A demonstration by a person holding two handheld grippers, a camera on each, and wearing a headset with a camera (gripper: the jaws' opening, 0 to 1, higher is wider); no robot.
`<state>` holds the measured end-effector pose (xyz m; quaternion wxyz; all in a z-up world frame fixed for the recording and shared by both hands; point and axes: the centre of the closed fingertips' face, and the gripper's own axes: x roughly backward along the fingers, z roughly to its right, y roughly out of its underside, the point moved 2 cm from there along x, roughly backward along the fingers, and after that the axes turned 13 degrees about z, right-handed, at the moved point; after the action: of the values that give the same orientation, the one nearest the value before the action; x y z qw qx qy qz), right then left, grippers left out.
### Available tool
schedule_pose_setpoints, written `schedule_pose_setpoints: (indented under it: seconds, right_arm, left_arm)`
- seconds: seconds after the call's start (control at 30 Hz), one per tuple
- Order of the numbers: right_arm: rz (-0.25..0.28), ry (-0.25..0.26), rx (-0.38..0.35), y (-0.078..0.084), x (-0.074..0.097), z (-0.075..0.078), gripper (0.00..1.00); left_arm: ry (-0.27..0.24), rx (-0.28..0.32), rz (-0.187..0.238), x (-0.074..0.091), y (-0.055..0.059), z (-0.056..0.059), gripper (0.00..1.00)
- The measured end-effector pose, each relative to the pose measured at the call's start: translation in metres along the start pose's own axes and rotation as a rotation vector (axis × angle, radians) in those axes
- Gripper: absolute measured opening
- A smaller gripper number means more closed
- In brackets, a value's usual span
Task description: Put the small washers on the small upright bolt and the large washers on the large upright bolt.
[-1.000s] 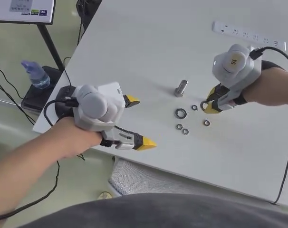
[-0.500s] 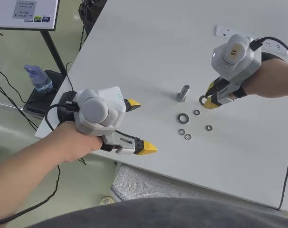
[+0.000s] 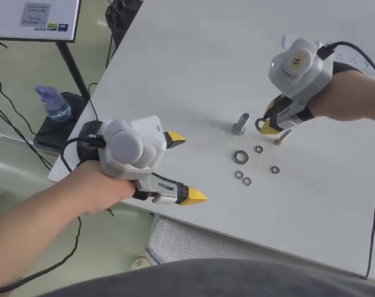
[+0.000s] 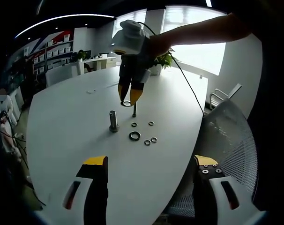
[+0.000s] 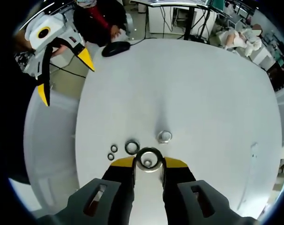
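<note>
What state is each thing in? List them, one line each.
left gripper: open, empty.
right gripper: shut on the held washer.
held washer: clamped between the jaws, above the table.
large bolt: upright, no washer seen on it.
small bolt: upright, no washer seen on it.
loose large washer: flat on the table.
small washers: four, flat on the table, apart.

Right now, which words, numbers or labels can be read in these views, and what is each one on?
"15": on the round yellow sticker atop the right tongs.
White sign, top left of the head view: print and logos too small to read.
Green mark on the left tongs: too blurred to read.
</note>
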<state>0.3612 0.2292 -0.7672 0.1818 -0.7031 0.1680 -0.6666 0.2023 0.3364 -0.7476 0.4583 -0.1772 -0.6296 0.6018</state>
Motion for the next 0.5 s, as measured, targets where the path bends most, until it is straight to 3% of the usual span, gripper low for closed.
schedule_pose_setpoints:
  seconds: [0.5]
  right_arm:
    - [-0.005,0.017,-0.020,-0.005,-0.011,0.012,0.21]
  left_arm:
    - [-0.011,0.008,0.006,-0.002,-0.002,-0.005,0.77]
